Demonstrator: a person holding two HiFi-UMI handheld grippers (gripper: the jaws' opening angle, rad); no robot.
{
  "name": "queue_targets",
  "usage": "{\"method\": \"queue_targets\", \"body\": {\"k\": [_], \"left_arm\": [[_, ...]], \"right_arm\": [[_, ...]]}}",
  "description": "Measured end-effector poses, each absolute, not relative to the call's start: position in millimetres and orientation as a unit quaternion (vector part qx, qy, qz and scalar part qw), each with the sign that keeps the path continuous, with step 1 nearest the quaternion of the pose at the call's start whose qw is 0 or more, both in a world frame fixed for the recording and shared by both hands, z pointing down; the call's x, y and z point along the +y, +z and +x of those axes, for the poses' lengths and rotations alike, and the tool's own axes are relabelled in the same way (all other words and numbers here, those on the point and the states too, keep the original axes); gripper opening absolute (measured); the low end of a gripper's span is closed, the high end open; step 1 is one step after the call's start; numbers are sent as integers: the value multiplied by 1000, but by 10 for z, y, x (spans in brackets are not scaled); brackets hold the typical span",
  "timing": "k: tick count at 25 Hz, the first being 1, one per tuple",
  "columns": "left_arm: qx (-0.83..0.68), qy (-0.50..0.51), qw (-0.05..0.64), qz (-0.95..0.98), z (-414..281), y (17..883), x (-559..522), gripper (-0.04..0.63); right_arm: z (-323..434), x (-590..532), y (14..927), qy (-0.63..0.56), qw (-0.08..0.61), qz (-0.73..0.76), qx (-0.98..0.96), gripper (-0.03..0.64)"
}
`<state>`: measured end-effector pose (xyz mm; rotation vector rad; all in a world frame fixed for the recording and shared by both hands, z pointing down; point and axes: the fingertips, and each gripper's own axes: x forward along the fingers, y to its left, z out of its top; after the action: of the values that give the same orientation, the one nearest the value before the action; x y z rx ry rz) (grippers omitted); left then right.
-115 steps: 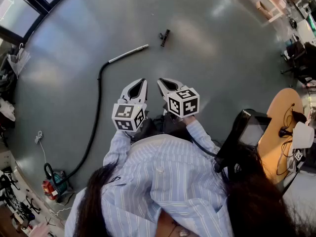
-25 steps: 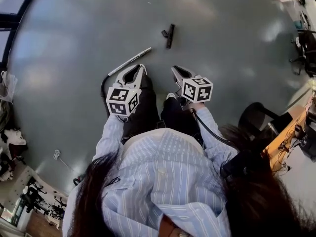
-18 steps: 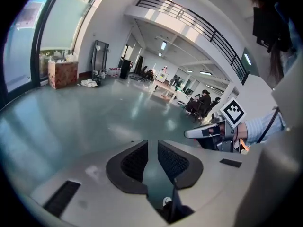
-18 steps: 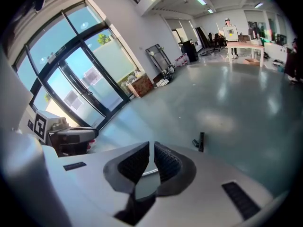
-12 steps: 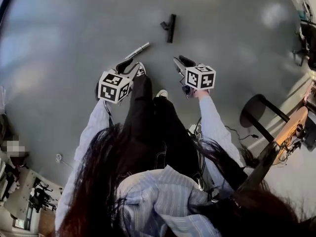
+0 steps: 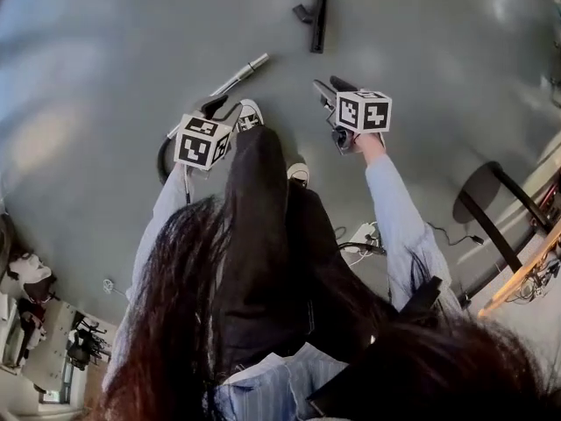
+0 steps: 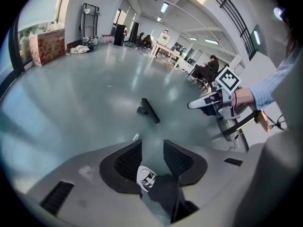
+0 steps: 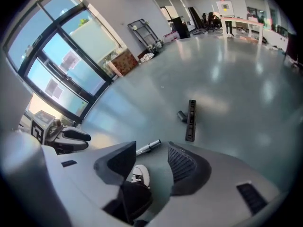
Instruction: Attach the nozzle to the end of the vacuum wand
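Head view: the person bends low over the grey floor [image 6: 105,51]. The left hand-held gripper [image 6: 215,106] and the right hand-held gripper [image 6: 327,87] both point down and away. The black nozzle [image 6: 317,17] lies on the floor ahead of the right one, well apart from it. The vacuum wand [image 6: 241,73] lies slantwise just beyond the left one, its metal end toward the nozzle but apart from it. A black hose [image 6: 162,158] curves off behind it. 2 shoes show, 1 white-toed shoe [image 6: 250,115] beside the left hand-held gripper.

Left gripper view: the left hand-held gripper [image 7: 152,157] is released, its jaws opening with nothing gripped; floor and the shoe [image 7: 147,178] show through the gap. The nozzle [image 7: 148,110] lies farther on.

Right gripper view: the right hand-held gripper [image 8: 152,162] is likewise released and opening, holding nothing. The wand's tip [image 8: 149,146] shows just past its left jaw, the nozzle [image 8: 190,119] beyond.
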<state>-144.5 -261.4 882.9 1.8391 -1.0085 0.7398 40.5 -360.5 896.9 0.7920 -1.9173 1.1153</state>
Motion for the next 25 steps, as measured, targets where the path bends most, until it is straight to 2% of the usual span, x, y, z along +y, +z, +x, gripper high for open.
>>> {"method": "queue_targets", "body": {"k": [4,9,12,18,25], "left_arm": [[-418,346,409,734,-1521,9755,-2531,129],[-408,391,360,742,-1440,10734,-2564,163],[-415,399,357,736,-1532,11220,-2513,163],[-404,401,367,736,-1641,11749,-2600,201],[-393,398,349,752,-1497,12206,-2673,206]], "right_arm": [[506,-3756,9849,396,409,307,-763,234],[716,-4386,10722,339,411,363,-765,271],[685,-4656,11068,301,400,386,-775,288],[662,-4990,11459,274,410,374,-785,299],[516,-5107,11952,305,423,362,-772,302]]}}
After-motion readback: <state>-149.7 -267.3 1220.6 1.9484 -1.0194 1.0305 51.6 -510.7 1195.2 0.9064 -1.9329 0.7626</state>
